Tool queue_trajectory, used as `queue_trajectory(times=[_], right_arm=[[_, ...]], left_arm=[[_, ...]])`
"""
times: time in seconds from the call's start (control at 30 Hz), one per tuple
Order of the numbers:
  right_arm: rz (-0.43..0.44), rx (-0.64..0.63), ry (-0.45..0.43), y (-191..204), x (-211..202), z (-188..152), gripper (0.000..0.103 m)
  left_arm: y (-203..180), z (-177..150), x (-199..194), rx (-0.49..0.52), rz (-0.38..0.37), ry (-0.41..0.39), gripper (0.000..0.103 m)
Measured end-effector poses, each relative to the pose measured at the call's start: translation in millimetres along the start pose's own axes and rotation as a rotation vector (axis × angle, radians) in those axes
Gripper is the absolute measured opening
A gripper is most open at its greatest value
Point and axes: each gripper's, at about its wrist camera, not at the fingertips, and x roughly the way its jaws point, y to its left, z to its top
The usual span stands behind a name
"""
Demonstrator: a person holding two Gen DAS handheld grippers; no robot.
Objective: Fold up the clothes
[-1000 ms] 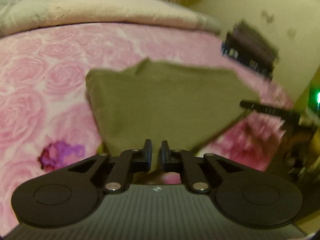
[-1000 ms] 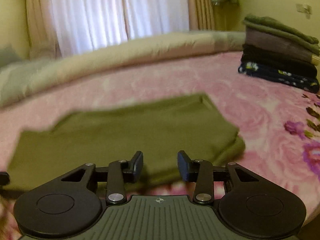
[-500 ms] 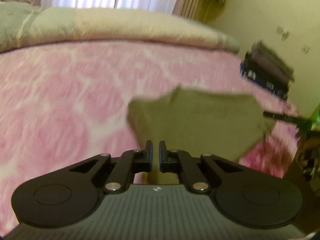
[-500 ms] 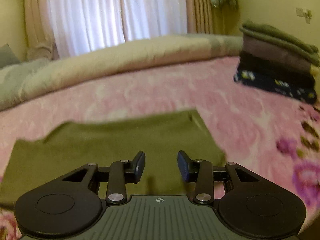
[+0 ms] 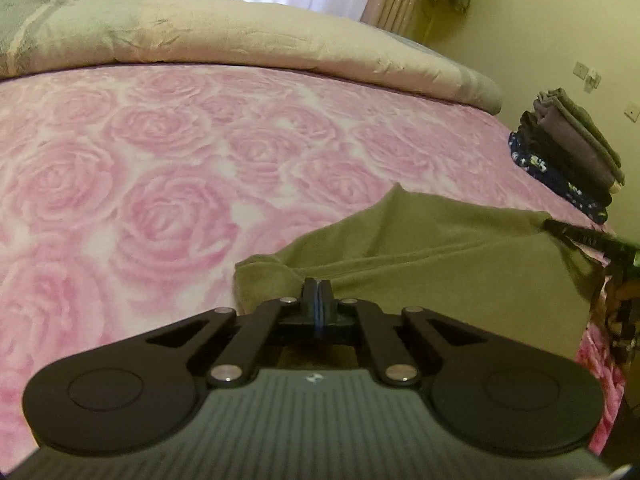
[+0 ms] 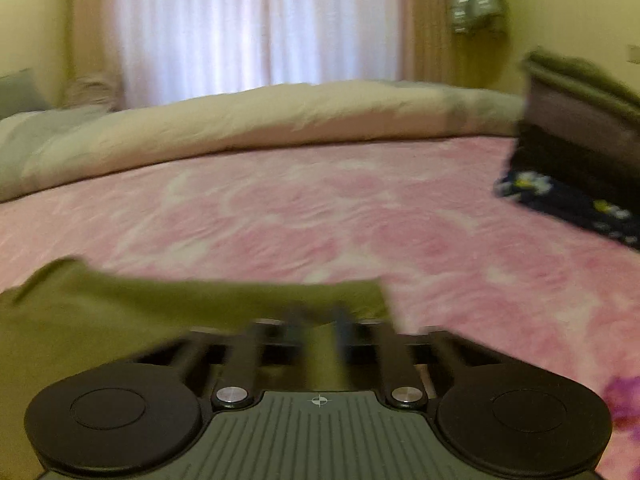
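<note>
On bed (image 5: pixel 160 128), olive garment (image 5: pixel 440 256) lies partly folded at near edge. Your left tool (image 5: pixel 317 294) clenched on its fold; right tool (image 6: pixel 320 328) closing over cloth, grip blurred. Finished stack (image 5: pixel 572 160) waits beyond; your last fold remains.

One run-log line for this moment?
left gripper: shut on olive garment | right gripper: closing over it | folded stack: untouched

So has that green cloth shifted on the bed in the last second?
Yes. In the left wrist view the green cloth now lies lower and further right, its far corner closer to the stack of folded clothes.
</note>
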Motion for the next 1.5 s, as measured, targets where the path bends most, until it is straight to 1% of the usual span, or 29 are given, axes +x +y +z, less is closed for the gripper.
queue_trajectory(times=[0.07,0.13,0.2,0.23,0.27,0.3,0.37,0.4,0.43,0.47,0.5,0.53,0.6,0.63,0.67,0.7,0.73,0.77,0.8,0.87,0.9,0.97,1.03,1.07,1.17,1.23,1.3,1.4,1.5], right_arm=[[-0.057,0.067,-0.023,-12.5,-4.5,8.1,0.006],[0.000,0.127,-0.045,-19.4,-12.6,13.0,0.006],[0.089,0.131,-0.038,-18.0,-15.0,13.8,0.006],[0.125,0.110,-0.013,-14.8,-10.9,11.7,0.006],[0.134,0.093,0.019,-12.9,-4.4,8.1,0.006],[0.125,0.103,0.025,-15.6,0.4,5.3,0.006],[0.105,0.129,0.035,-21.5,8.8,0.7,0.004],[0.083,0.171,0.029,-26.1,6.6,3.9,0.004],[0.046,0.204,0.019,-29.9,3.3,7.1,0.006],[-0.050,0.196,-0.008,-29.7,-5.6,10.0,0.012],[-0.106,0.186,-0.031,-29.9,-16.5,12.5,0.013],[-0.097,0.201,-0.048,-33.4,-27.6,13.9,0.013],[-0.035,0.218,-0.044,-29.6,-49.5,9.6,0.014],[-0.005,0.227,-0.043,-27.7,-60.4,7.5,0.021],[0.019,0.227,-0.040,-24.0,-71.0,4.4,0.042],[0.013,0.188,-0.035,-12.9,-80.1,-2.8,0.055],[0.008,0.145,-0.032,-0.9,-88.8,-10.0,0.061],[0.006,0.088,-0.039,13.2,-95.2,-17.6,0.061],[0.001,0.038,-0.023,22.7,-98.9,-26.8,0.061],[0.004,-0.032,0.057,31.8,-92.5,-43.4,0.061],[-0.012,-0.036,0.093,31.6,-84.9,-51.7,0.061],[-0.021,0.023,0.100,21.5,-83.6,-55.8,0.061],[-0.061,0.055,0.119,23.1,-87.0,-44.0,0.056],[-0.079,0.068,0.125,24.2,-89.1,-38.6,0.056],[-0.110,0.074,0.084,31.5,-100.6,-28.0,0.056],[-0.056,0.080,0.055,38.6,-106.9,-22.8,0.056],[0.014,0.062,0.053,48.3,-98.3,-16.8,0.056],[0.106,0.033,0.061,62.2,-79.8,-10.1,0.056],[0.152,0.012,0.089,63.9,-46.8,-6.9,0.055]], left_arm=[[-2.0,5.4,-6.7,-0.024,-0.009,-0.013,0.002],[-2.9,10.0,-15.5,-0.058,-0.044,-0.050,0.002],[-2.4,13.0,-15.7,-0.069,-0.066,-0.057,0.002],[-2.7,12.5,-11.5,-0.059,-0.057,-0.042,0.002],[-2.6,11.2,-4.6,-0.044,-0.030,-0.015,0.002],[-0.6,9.2,2.0,-0.036,-0.009,0.003,0.003],[5.3,6.0,6.7,-0.039,0.000,-0.001,0.003],[5.6,7.2,2.6,-0.044,0.011,-0.012,0.003],[5.9,8.5,-1.5,-0.049,0.022,-0.022,0.003],[6.0,9.8,-6.8,-0.054,0.032,-0.034,0.002],[5.9,11.0,-13.7,-0.060,0.041,-0.047,0.002],[5.4,11.6,-21.0,-0.070,0.046,-0.059,0.002],[1.5,8.7,-36.7,-0.082,0.050,-0.077,0.002],[-3.2,3.5,-44.3,-0.078,0.044,-0.076,0.002],[-8.9,-4.2,-51.1,-0.075,0.030,-0.068,0.002],[-14.6,-11.9,-57.9,-0.071,0.015,-0.061,0.002],[-20.2,-20.6,-63.8,-0.064,0.001,-0.051,0.003],[-26.2,-31.2,-68.3,-0.049,-0.006,-0.037,0.003],[-32.4,-43.2,-72.0,-0.026,0.001,-0.021,0.003],[-36.7,-63.0,-74.3,-0.002,0.034,0.007,0.004],[-35.4,-69.8,-75.5,-0.007,0.047,0.008,0.005],[-26.6,-69.6,-79.4,-0.070,0.058,0.015,0.006],[-21.8,-63.1,-87.4,-0.110,0.073,0.014,0.004],[-21.4,-59.7,-92.4,-0.114,0.082,0.007,0.004],[-25.3,-48.8,-101.9,-0.087,0.082,-0.017,0.005],[-27.5,-41.0,-103.4,-0.076,0.066,-0.030,0.005],[-30.8,-30.2,-94.8,-0.058,0.060,-0.032,0.005],[-34.8,-13.0,-67.3,-0.040,0.039,-0.030,0.005],[-31.3,-3.1,-27.7,-0.024,0.044,-0.004,0.006]])
